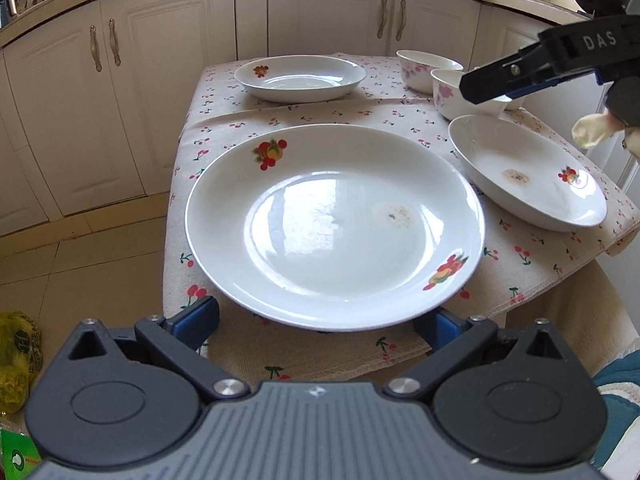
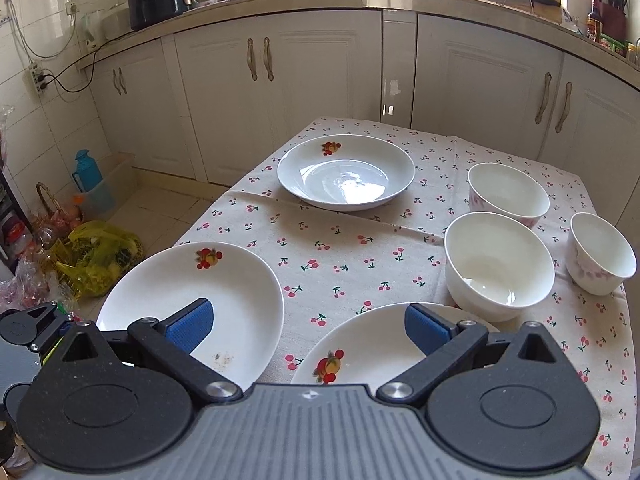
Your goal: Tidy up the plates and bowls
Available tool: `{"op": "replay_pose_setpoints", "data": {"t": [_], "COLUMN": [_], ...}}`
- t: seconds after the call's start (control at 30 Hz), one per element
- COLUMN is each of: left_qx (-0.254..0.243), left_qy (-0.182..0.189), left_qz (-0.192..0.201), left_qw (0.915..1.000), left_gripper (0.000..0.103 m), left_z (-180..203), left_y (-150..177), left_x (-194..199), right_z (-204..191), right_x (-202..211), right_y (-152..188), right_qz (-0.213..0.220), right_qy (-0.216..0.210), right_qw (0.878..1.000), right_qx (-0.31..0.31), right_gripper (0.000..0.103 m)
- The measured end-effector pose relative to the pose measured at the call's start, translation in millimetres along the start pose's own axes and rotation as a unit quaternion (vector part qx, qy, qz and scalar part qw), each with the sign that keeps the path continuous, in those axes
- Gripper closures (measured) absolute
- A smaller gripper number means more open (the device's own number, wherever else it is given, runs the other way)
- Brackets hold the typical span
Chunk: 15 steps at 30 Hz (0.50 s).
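Three white fruit-print plates sit on the cherry-print tablecloth. The near-left plate [image 1: 335, 227] [image 2: 192, 304] lies right in front of my left gripper [image 1: 318, 322], which is open with its blue pads either side of the plate's near rim. The near-right plate [image 1: 527, 170] [image 2: 372, 352] lies under my right gripper [image 2: 308, 326], which is open and empty above the table. The far plate [image 1: 300, 77] [image 2: 346, 172] sits at the back. Three white floral bowls [image 2: 499, 266] [image 2: 508, 194] [image 2: 602, 254] stand at the right. The right gripper also shows at the upper right of the left wrist view [image 1: 486, 84].
The tablecloth [image 2: 352, 248] covers a small table in front of cream kitchen cabinets [image 2: 280, 92]. Yellow bags [image 2: 96, 256] and a teal flask [image 2: 86, 172] are on the floor at the left. A counter with appliances runs behind.
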State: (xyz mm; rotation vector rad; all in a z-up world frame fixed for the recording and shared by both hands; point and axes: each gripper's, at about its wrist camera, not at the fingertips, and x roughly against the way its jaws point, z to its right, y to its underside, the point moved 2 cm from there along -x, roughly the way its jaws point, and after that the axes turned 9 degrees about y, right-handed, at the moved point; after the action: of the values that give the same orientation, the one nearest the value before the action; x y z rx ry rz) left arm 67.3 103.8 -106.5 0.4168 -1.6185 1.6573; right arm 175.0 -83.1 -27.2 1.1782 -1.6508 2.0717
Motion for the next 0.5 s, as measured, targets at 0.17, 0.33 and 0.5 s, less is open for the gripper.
{"op": "replay_pose_setpoints", "data": {"t": [0.17, 0.33, 0.5], "left_qx": [-0.014, -0.024, -0.034], "left_qy": [0.013, 0.027, 0.035], "left_qz": [0.006, -0.008, 0.020], "left_qw": [0.9998, 0.9993, 0.9986], "left_gripper": [0.000, 0.000, 0.000], "left_z": [-1, -5, -6], "left_y": [1, -4, 3], "left_x": [0, -3, -1], "right_z": [-3, -7, -13], "right_x": [-11, -21, -30], "right_y": [-4, -12, -16], "right_qz": [-0.012, -0.016, -0.022], "right_qy": [-0.006, -0.013, -0.025], "right_qw": [1.000, 1.000, 0.999], "right_qx": [0.010, 0.018, 0.026], "right_gripper": [0.000, 0.000, 0.000]}}
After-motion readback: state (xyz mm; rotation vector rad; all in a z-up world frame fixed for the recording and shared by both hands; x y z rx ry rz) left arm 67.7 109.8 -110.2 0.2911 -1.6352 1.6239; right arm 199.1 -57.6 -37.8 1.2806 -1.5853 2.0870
